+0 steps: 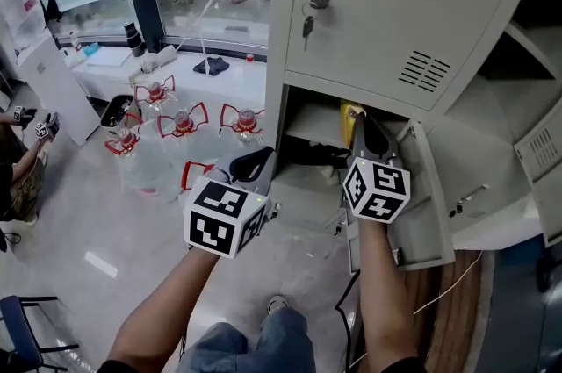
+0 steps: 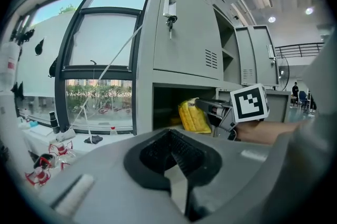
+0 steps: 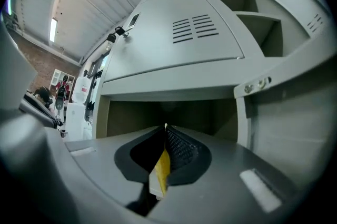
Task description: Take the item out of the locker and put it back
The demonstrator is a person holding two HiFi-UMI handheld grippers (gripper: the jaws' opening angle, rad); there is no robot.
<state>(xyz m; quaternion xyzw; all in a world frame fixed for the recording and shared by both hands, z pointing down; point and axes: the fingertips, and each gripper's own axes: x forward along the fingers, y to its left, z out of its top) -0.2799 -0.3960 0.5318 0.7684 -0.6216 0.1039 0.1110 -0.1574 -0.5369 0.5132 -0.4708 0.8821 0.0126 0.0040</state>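
The grey locker's lower compartment stands open, its door swung out to the right. My right gripper is shut on a yellow packet at the mouth of that compartment. In the left gripper view the packet hangs from the right gripper in front of the dark opening. In the right gripper view a yellow strip shows between the closed pads, facing into the compartment. My left gripper is shut and holds nothing, just left of the opening, at its lower corner.
The closed locker door above has a key in its lock. Several water bottles with red handles stand on the floor to the left. A person stands at the far left. A cable lies below the door.
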